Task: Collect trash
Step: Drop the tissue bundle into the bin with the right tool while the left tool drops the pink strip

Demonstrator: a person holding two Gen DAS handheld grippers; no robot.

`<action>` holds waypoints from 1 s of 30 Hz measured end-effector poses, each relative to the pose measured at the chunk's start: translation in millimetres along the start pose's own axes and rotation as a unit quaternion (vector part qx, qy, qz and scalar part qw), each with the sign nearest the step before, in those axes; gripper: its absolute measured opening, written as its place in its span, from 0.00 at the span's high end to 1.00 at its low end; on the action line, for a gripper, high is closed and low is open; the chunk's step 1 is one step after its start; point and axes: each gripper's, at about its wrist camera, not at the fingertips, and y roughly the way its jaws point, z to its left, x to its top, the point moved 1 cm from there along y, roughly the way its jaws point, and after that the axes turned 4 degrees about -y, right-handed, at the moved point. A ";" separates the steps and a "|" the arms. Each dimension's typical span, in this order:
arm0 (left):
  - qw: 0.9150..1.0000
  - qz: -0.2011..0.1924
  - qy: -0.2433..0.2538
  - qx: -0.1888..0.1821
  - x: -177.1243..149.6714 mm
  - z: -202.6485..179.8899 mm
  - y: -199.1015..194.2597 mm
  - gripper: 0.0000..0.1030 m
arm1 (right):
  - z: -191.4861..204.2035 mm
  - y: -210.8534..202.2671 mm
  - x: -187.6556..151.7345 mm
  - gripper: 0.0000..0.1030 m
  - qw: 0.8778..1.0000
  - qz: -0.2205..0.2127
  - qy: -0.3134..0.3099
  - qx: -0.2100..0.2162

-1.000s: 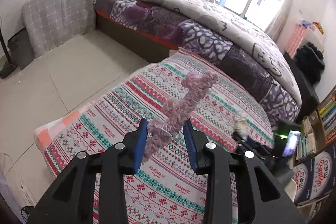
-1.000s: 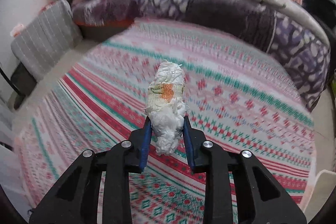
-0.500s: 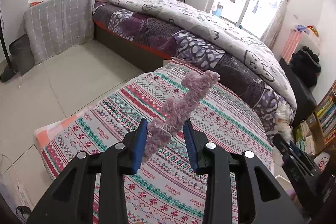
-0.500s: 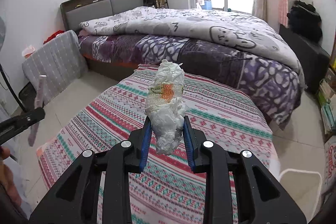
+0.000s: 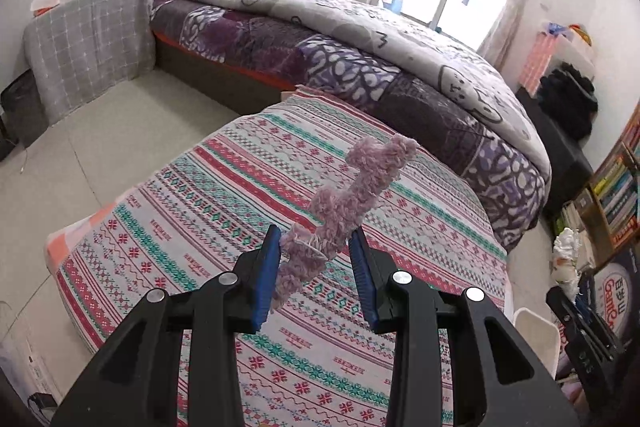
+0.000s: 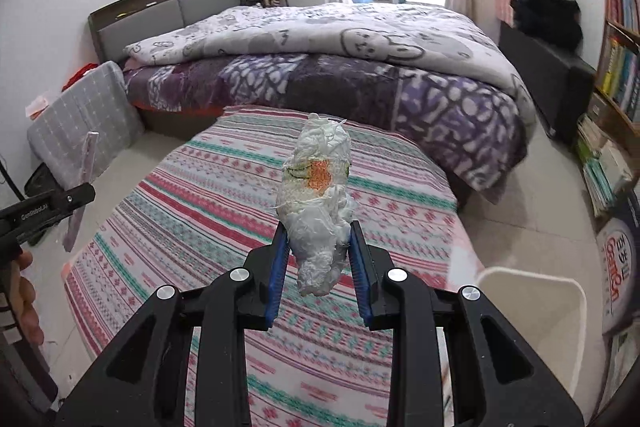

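Observation:
My left gripper (image 5: 315, 247) is shut on a fuzzy pink strip of yarn-like trash (image 5: 352, 191) and holds it high above the striped patterned cloth (image 5: 224, 211). My right gripper (image 6: 318, 245) is shut on a crumpled white wad with an orange patch (image 6: 318, 187), also held above the cloth (image 6: 224, 211). A white bin (image 6: 532, 311) stands at the lower right of the right wrist view; its rim also shows in the left wrist view (image 5: 538, 331). The left gripper (image 6: 48, 207) with the pink strip (image 6: 82, 187) appears at the left of the right wrist view.
A bed with a purple and grey quilt (image 5: 360, 39) lies behind the cloth. A grey checked cover (image 5: 88, 39) stands at the left. Bookshelves (image 6: 616, 67) and a printed box (image 6: 618, 279) line the right. Tiled floor (image 5: 100, 131) lies left of the cloth.
Both grippers have risen and pulled back from the cloth with their trash held. The right gripper has swung right, and the white bin has come into view.

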 end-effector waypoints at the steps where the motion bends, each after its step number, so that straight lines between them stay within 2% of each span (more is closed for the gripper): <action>1: 1.000 0.000 0.005 -0.001 -1.6 -3.3 0.5 0.66 | -4.3 -1.2 -2.7 0.73 1.000 -0.001 0.001 -0.003; 6: 1.000 0.001 0.024 -0.001 -8.9 -19.6 3.7 0.66 | -31.1 -4.4 -17.7 0.73 0.999 -0.008 0.020 -0.025; 15: 0.998 0.000 0.061 -0.017 -22.2 -55.1 6.7 0.66 | -63.6 -19.1 -20.3 0.72 0.998 -0.023 0.051 -0.040; 30: 0.990 0.009 0.133 -0.049 -55.1 -126.2 14.4 0.65 | -119.6 -36.3 -31.2 0.72 0.991 -0.014 0.110 -0.075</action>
